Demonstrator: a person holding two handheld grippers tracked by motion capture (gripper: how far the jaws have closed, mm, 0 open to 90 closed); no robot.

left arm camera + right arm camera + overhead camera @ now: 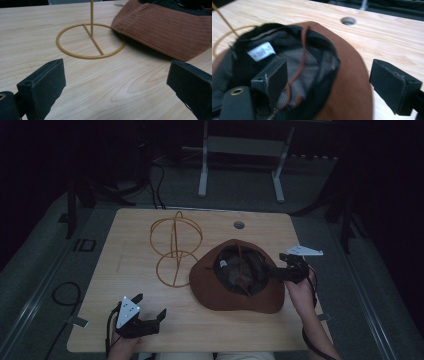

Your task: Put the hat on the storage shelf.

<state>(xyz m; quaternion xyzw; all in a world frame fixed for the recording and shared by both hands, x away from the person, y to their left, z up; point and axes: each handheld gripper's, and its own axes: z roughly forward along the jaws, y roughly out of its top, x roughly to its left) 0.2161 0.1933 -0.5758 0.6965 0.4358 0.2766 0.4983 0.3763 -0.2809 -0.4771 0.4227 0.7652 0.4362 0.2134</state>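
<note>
A: Nearest the camera, the left gripper [150, 316] rests at the table's [125, 230] front edge, jaws spread wide over bare wood.

B: And the brown hat [235, 277]?

A: It lies upside down at centre-right, brim touching the wire stand's [175, 247] base ring. The right gripper [275, 265], jaws apart, straddles its brim, one jaw inside the crown.

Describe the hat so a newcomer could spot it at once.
On the wooden table, look right of centre, beside the gold wire stand. The brown hat lies upside down, its dark lining and white label facing up, with the right tongs open over its brim.
</note>
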